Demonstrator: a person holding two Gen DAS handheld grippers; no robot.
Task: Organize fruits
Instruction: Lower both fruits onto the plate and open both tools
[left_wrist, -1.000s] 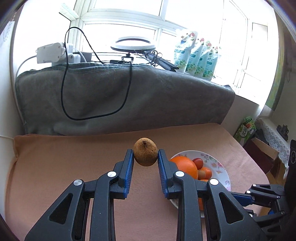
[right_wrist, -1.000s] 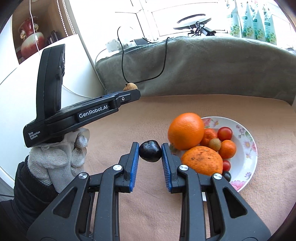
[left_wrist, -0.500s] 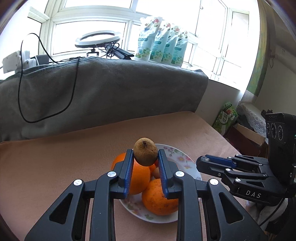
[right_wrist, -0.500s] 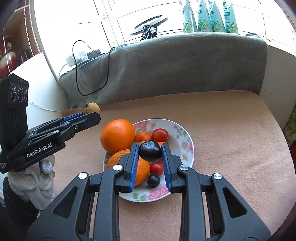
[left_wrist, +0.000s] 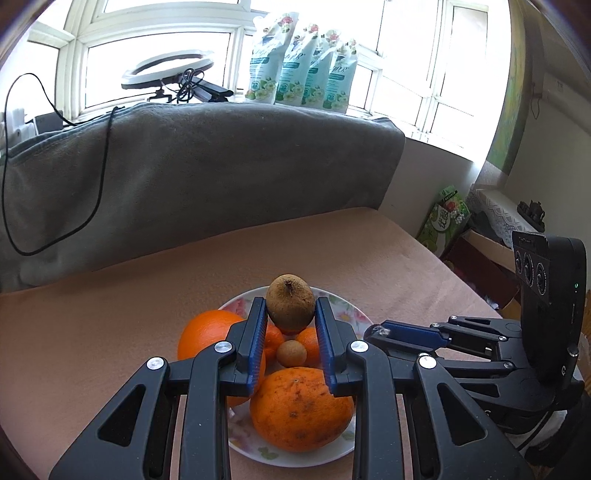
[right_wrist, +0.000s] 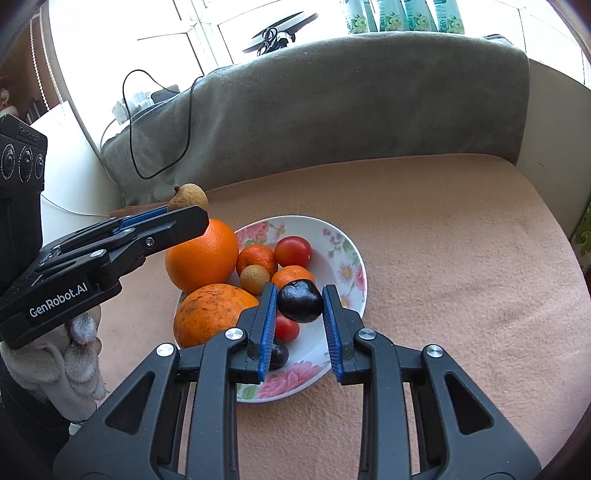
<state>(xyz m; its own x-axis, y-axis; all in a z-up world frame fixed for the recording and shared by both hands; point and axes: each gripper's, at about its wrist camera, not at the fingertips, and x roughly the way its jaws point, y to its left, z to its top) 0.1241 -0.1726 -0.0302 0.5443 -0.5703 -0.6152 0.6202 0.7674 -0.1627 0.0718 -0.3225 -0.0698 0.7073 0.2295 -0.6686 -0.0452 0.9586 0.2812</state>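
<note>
Brown fruit: being gripped between the pads of the left tool, hanging above the plate, not yet resting in it.
Dark plum: being pinched by the right tool, hovering over the plate's near side.
Plate contents: two big oranges, small mandarins, red tomatoes, a small tan fruit and a dark one are sitting inside already.
Progress: looking nearly done; both carried fruits are waiting to be let go.
Tabletop: peach cloth, no loose fruit showing.
</note>
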